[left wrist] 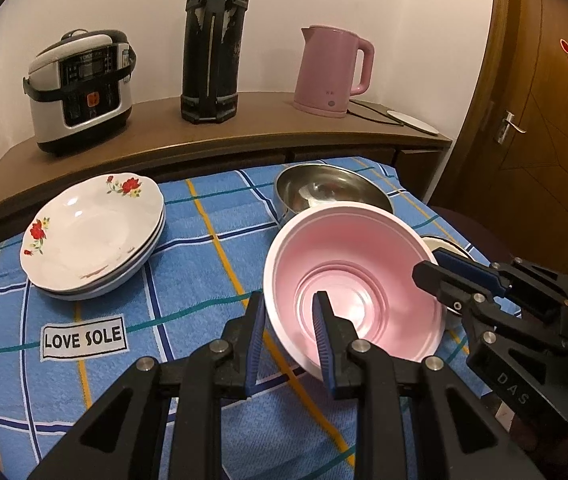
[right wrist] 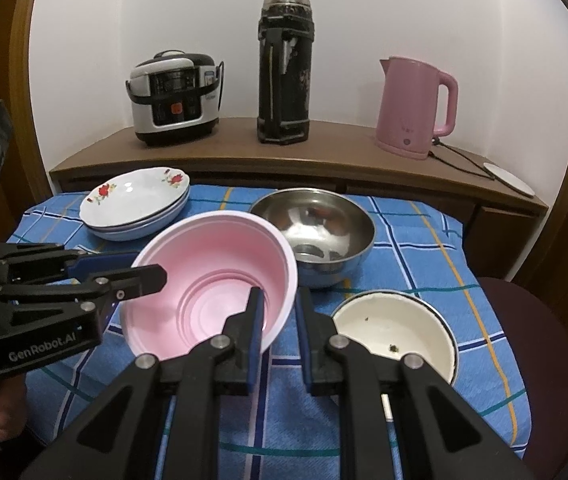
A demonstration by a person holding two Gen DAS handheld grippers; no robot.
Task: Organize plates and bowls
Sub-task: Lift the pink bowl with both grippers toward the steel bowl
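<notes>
Both claws clamped on pink bowl (right wrist: pixel 212 280) rim, L claw (left wrist: pixel 290 316) at 7 o'clock, R claw (right wrist: pixel 278 312) at 4, bowl tilted over bench centre w/ steel bowl (right wrist: pixel 316 236) at 12; uneven pull could pop thin rim out.

Both tongs (left wrist: pixel 290 300) (right wrist: pixel 278 300) clamped shut

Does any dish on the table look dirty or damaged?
Yes. The white enamel bowl at the front right has dark crumbs or specks inside it. The pink bowl, tilted and gripped on both sides, looks clean.
</notes>
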